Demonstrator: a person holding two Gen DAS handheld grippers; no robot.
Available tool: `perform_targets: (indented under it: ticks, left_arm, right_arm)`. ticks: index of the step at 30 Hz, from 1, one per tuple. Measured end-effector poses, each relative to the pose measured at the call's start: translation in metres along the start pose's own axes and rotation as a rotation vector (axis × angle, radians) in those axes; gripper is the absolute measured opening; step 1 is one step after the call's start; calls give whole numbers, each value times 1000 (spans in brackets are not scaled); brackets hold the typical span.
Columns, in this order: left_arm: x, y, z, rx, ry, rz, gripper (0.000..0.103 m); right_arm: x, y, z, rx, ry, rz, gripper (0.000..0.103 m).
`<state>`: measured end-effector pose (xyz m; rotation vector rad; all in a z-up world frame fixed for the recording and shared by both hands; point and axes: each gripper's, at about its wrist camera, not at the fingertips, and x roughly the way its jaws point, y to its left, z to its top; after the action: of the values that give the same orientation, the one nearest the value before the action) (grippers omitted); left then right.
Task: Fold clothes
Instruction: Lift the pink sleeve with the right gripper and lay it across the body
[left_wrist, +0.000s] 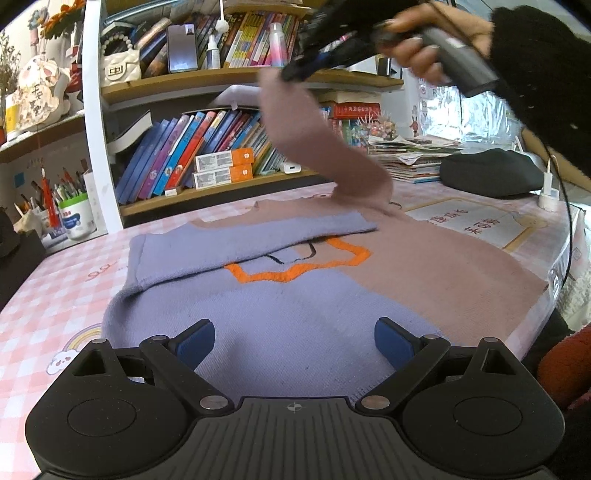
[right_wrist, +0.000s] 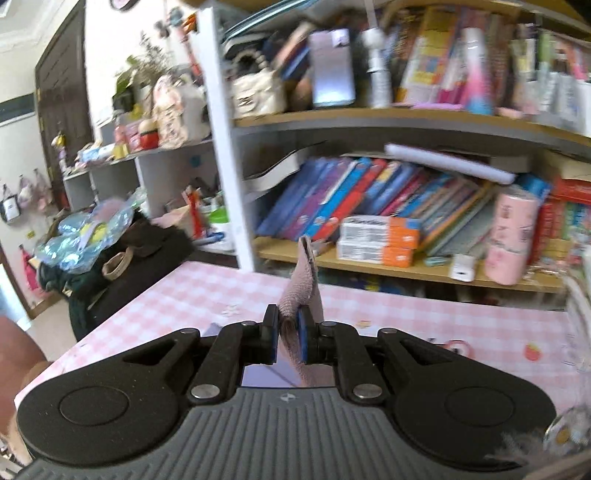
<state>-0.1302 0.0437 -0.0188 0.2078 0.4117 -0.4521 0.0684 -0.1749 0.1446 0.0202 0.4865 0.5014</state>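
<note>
A knit sweater (left_wrist: 295, 306), lavender on the left half and dusty pink on the right, with an orange outline on the chest, lies flat on the pink checked table (left_wrist: 55, 295). Its lavender sleeve (left_wrist: 229, 247) is folded across the chest. My left gripper (left_wrist: 294, 343) is open just above the lavender hem. My right gripper (right_wrist: 287, 336) is shut on the cuff of the pink sleeve (right_wrist: 301, 284). In the left wrist view the right gripper (left_wrist: 291, 72) holds that pink sleeve (left_wrist: 317, 147) lifted high above the sweater's far side.
A bookshelf (left_wrist: 207, 147) full of books stands along the table's far edge. A cup of pens (left_wrist: 74, 218) stands at the left. A black cushion (left_wrist: 487, 173) and a stack of magazines (left_wrist: 410, 155) lie at the far right. The table's right edge runs beside the pink half.
</note>
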Motion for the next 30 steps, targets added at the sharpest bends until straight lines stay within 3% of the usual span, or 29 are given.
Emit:
perform_targets:
  ticks: [7,13,17,21,24,30]
  left_arm:
    - [0,0,0,-3,-5,-12,95]
    - [-2,0,0,2,-7,-12,95]
    - [-3,0,1,6,-8,-12,95]
    - [-4,0,1,10,-9,-9,95]
    - [-8,3,2,16,-6,15,95]
    - [-25,14,1,7,22,90,95]
  right_arm:
    - [45,36,-4,19,44,79,10]
    - [80,55,-19,3,112,93,11]
    - [91,55,-30,27,140,102,32]
    - [71,43,-51,54,132,137,40]
    - [46,30,-71,54,162,112,43]
    - [-47,-4,-125,36,205,57,54]
